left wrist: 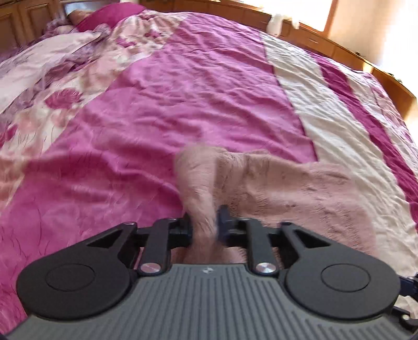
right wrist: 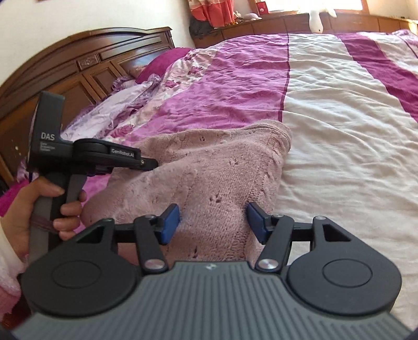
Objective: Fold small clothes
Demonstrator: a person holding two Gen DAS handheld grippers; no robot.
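A dusty-pink knit garment (right wrist: 209,167) lies rumpled on the bed, one part raised. In the left wrist view the garment (left wrist: 287,188) runs off to the right, and my left gripper (left wrist: 205,226) is shut on a bunched fold of it. The right wrist view shows that left gripper (right wrist: 150,163) from the side, held by a hand (right wrist: 39,209), its tip at the garment's left edge. My right gripper (right wrist: 213,222) is open just above the cloth's near part, blue pads (right wrist: 169,222) spread wide on either side of it and not pinching.
The bedspread (right wrist: 339,117) is magenta and cream with a floral band. A crumpled floral quilt (right wrist: 125,104) and a pillow (right wrist: 167,60) lie by the wooden headboard (right wrist: 65,78). A white plush toy (right wrist: 317,18) sits on the wooden ledge beyond the bed.
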